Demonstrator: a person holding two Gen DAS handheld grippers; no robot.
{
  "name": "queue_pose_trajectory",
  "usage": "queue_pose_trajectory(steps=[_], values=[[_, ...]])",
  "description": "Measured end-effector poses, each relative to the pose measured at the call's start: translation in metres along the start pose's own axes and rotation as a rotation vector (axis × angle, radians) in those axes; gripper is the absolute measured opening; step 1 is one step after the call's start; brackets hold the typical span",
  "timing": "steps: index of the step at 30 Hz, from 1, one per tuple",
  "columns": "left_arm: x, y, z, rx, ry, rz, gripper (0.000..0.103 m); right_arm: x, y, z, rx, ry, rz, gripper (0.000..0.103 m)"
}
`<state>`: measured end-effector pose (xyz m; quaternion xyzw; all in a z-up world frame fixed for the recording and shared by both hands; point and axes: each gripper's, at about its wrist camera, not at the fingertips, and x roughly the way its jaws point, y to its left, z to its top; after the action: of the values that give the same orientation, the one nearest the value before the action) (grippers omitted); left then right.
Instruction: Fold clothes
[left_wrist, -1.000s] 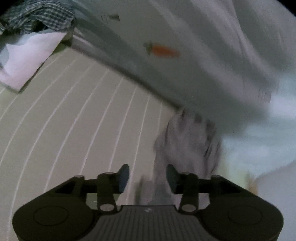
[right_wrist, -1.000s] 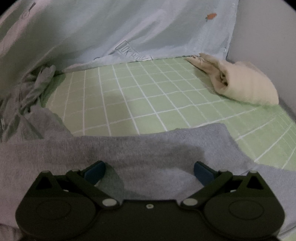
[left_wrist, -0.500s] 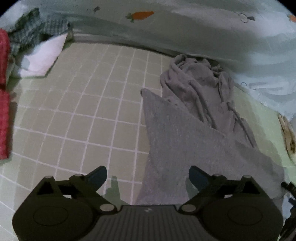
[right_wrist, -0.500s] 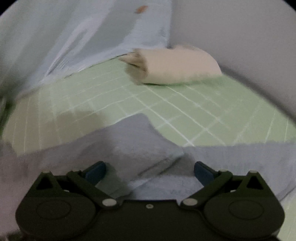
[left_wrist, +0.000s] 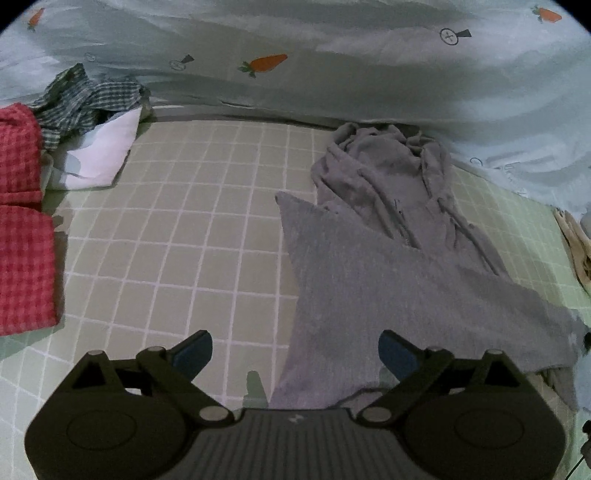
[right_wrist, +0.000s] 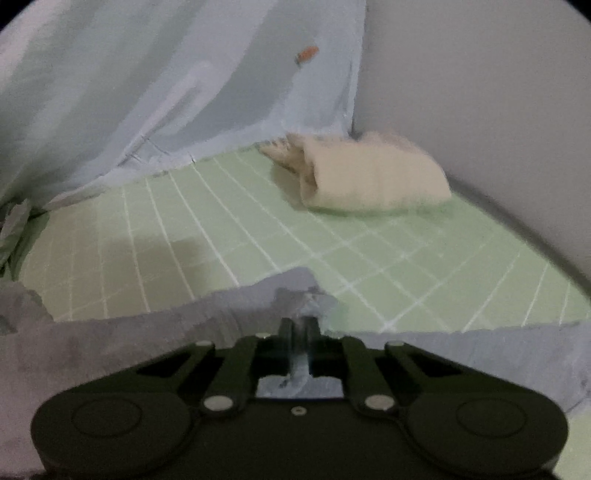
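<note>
A grey garment (left_wrist: 388, 280) lies spread on the green checked sheet (left_wrist: 184, 229), with its bunched hood part (left_wrist: 388, 173) toward the back. My left gripper (left_wrist: 295, 350) is open and empty, just above the garment's near left edge. My right gripper (right_wrist: 299, 328) is shut on a fold of the grey garment (right_wrist: 147, 332), pinching its edge up off the sheet (right_wrist: 258, 236).
A red checked cloth (left_wrist: 22, 221), a dark plaid garment (left_wrist: 88, 99) and a white cloth (left_wrist: 103, 151) lie at the left. A folded cream towel (right_wrist: 369, 177) sits by the wall (right_wrist: 480, 92). A pale blue carrot-print sheet (left_wrist: 332, 66) hangs behind.
My right gripper has closed from wide open onto the grey garment's edge. My left gripper opened wide and pulled back over the garment's left side.
</note>
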<state>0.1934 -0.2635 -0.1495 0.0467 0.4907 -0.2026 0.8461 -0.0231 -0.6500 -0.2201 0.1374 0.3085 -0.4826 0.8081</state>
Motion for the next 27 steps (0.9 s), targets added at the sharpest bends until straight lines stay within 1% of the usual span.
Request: queue_pose_trajectory(steps=[3,6,9,12,15,16,17,18,20,21,22,23,24,25,27], values=[[-0.005,0.003,-0.004,-0.014,-0.01,0.002,0.096,-0.019,0.011,0.005,-0.045,-0.064,0.01,0.007],[-0.01,0.007,-0.006,-0.042,-0.019,-0.007,0.096,-0.042,0.033,0.01,-0.078,-0.112,0.09,0.007],[-0.012,0.012,-0.006,-0.08,-0.028,-0.027,0.096,-0.065,0.068,0.01,-0.125,-0.13,0.235,0.007],[-0.016,0.015,-0.005,-0.097,-0.038,-0.029,0.096,-0.087,0.11,0.0,-0.176,-0.112,0.399,0.007],[-0.019,0.018,-0.005,-0.098,-0.053,-0.018,0.096,-0.106,0.155,-0.024,-0.282,-0.071,0.538,0.007],[-0.021,0.019,-0.005,-0.102,-0.057,-0.017,0.096,-0.109,0.169,-0.034,-0.33,-0.048,0.572,0.01],[-0.022,0.02,-0.006,-0.107,-0.061,-0.019,0.096,-0.111,0.182,-0.046,-0.382,-0.022,0.599,0.014],[-0.023,0.021,-0.007,-0.112,-0.065,-0.026,0.096,-0.112,0.188,-0.054,-0.418,-0.005,0.606,0.02],[-0.025,0.02,-0.009,-0.113,-0.076,-0.048,0.097,-0.114,0.194,-0.066,-0.472,0.019,0.599,0.05],[-0.027,0.02,-0.01,-0.112,-0.084,-0.063,0.098,-0.114,0.197,-0.072,-0.499,0.031,0.596,0.059],[-0.028,0.019,-0.012,-0.11,-0.091,-0.077,0.099,-0.114,0.192,-0.072,-0.491,0.024,0.577,0.063],[-0.029,0.019,-0.013,-0.108,-0.098,-0.091,0.099,-0.114,0.183,-0.068,-0.465,0.007,0.552,0.076],[-0.029,0.017,-0.014,-0.106,-0.103,-0.103,0.099,-0.114,0.173,-0.064,-0.439,-0.01,0.526,0.095],[-0.028,0.014,-0.013,-0.102,-0.099,-0.109,0.099,-0.113,0.164,-0.061,-0.413,-0.026,0.5,0.102],[-0.026,0.003,-0.01,-0.083,-0.098,-0.119,0.099,-0.112,0.145,-0.053,-0.362,-0.059,0.448,0.103]])
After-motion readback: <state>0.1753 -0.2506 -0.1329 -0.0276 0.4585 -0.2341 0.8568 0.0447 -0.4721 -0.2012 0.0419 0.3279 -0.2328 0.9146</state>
